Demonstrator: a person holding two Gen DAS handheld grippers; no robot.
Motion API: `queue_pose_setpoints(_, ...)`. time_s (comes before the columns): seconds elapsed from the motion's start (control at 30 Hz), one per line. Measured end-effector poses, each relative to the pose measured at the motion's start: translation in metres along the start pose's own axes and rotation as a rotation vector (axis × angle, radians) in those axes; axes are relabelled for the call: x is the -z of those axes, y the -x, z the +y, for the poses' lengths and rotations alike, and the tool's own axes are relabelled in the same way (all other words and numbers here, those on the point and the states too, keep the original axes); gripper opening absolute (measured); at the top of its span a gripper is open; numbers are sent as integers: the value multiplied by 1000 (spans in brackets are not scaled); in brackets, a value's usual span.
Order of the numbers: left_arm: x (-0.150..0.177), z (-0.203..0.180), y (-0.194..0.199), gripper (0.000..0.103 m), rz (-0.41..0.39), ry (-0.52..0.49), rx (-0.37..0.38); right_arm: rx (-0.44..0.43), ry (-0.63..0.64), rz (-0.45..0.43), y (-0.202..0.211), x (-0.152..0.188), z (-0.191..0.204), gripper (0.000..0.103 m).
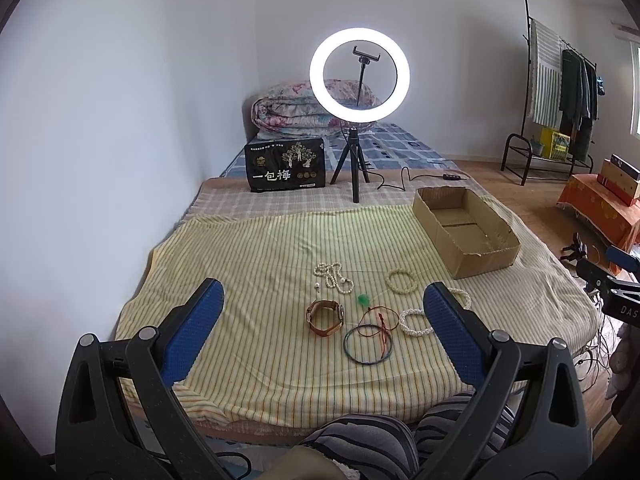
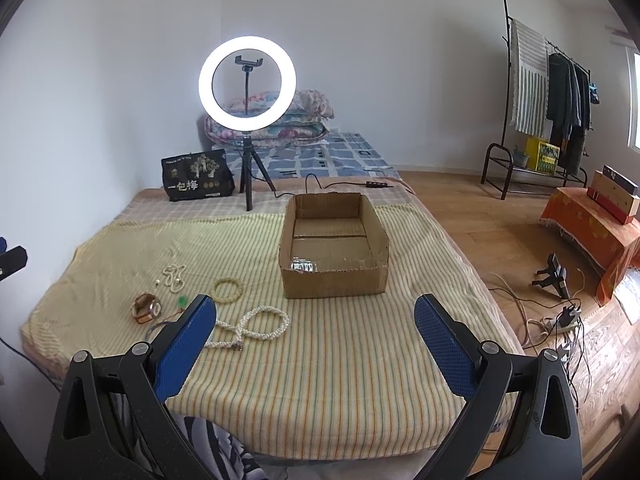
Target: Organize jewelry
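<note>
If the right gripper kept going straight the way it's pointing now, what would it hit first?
Probably the cardboard box: its near wall sits dead ahead between the open right gripper fingers, with only bare striped cloth before it. Depth is hard to judge.

gaping tongs [image 2: 315,307], cardboard box [image 2: 334,280], pearl necklace [image 2: 256,326]

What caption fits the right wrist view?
Open right gripper hovers before an empty box, jewelry scattered left on the bed.
</note>
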State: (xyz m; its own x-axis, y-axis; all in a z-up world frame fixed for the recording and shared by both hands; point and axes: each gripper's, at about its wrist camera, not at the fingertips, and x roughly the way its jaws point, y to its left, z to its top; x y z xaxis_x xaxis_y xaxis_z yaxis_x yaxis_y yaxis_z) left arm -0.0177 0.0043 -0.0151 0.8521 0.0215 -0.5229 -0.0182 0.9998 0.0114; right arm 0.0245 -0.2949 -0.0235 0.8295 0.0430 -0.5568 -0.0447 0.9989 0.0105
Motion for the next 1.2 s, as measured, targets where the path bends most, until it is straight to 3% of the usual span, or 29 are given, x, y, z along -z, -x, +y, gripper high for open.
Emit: queue_pose_setpoints(1.2, -4, 1, 4, 102, -21, 5, -1, -4, -11, -14, -3, 0, -1, 99)
